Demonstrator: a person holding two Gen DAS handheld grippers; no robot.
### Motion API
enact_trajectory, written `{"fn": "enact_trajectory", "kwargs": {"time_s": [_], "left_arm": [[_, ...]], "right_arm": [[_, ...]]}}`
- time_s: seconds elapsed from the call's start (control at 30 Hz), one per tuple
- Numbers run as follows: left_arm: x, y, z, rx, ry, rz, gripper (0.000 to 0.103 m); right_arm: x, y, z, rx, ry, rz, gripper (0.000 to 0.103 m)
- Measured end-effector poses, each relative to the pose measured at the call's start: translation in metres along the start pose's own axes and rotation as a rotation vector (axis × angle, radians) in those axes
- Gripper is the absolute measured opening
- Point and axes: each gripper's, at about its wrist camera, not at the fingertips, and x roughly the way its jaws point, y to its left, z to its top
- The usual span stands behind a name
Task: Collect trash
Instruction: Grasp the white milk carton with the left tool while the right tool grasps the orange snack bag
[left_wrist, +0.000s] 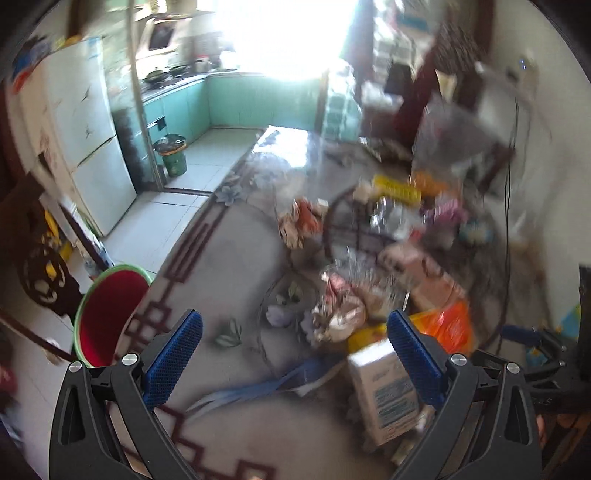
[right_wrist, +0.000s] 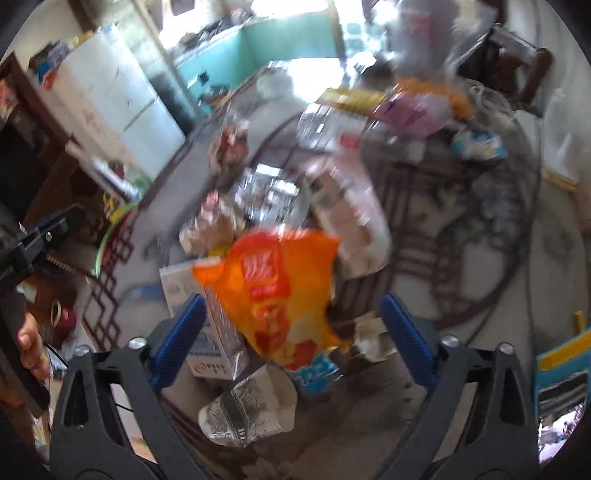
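Trash: crumpled orange snack bag (right_wrist: 280, 291) atop a white carton (right_wrist: 218, 332), amid blurred wrappers on the patterned glass tabletop (left_wrist: 229, 258). Red print on the bag unreadable. Right gripper (right_wrist: 291, 332) spread, empty, bag lying between its fingers. Left gripper (left_wrist: 291, 354) spread, empty. Red bucket (left_wrist: 110, 317) beside the table; white fridge (left_wrist: 92, 136) and teal kitchen cabinets (left_wrist: 251, 99) beyond.

Landmark: snack bag (right_wrist: 280, 291) on the tabletop (left_wrist: 229, 258). Carton (right_wrist: 218, 343) touching its left side, crumpled paper cup (right_wrist: 251, 406) just in front, heap of wrappers (right_wrist: 266, 199) behind it. Bucket (left_wrist: 110, 317) well left, off the tabletop edge. Fridge (left_wrist: 88, 125) far behind-left; bin (left_wrist: 171, 155) on the kitchen floor beyond it.
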Motion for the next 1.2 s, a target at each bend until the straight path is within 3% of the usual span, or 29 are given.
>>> {"fn": "enact_trajectory", "kwargs": {"time_s": [0.1,0.17,0.27,0.37,0.53,0.7,0.77,0.83,1.0,1.2], "left_arm": [[0.008,-0.002,-0.008,-0.004,0.047,-0.068,0.095],[0.021,-0.004,-0.017,-0.012,0.115,-0.102,0.095],[0.030,-0.006,-0.031,-0.016,0.166,-0.155,0.094],[0.038,-0.023,-0.044,0.017,0.207,-0.181,0.091],[0.057,-0.046,-0.054,0.034,0.264,-0.196,0.091],[0.077,-0.061,-0.061,0.059,0.299,-0.164,0.091],[0.078,-0.058,-0.064,0.048,0.303,-0.162,0.086],[0.078,-0.054,-0.065,0.027,0.296,-0.190,0.064],[0.071,-0.042,-0.060,0.019,0.256,-0.232,0.057],[0.031,-0.003,-0.035,-0.003,0.138,-0.248,0.056]], "right_arm": [[0.022,0.008,-0.002,-0.018,0.043,0.007,0.084],[0.039,0.011,-0.004,-0.040,0.081,-0.014,0.058],[0.046,0.004,-0.006,-0.029,0.092,0.010,0.048],[0.034,-0.002,-0.003,-0.011,0.051,0.036,0.045],[-0.009,-0.012,0.010,0.036,-0.090,0.018,0.044],[-0.038,-0.011,0.012,0.052,-0.152,0.012,0.044],[-0.045,-0.010,0.009,0.057,-0.166,0.016,0.044],[-0.051,-0.005,0.005,0.062,-0.175,0.030,0.044],[-0.055,0.016,0.007,0.057,-0.186,0.058,0.044],[-0.062,0.054,0.015,0.026,-0.217,0.096,0.044]]}}
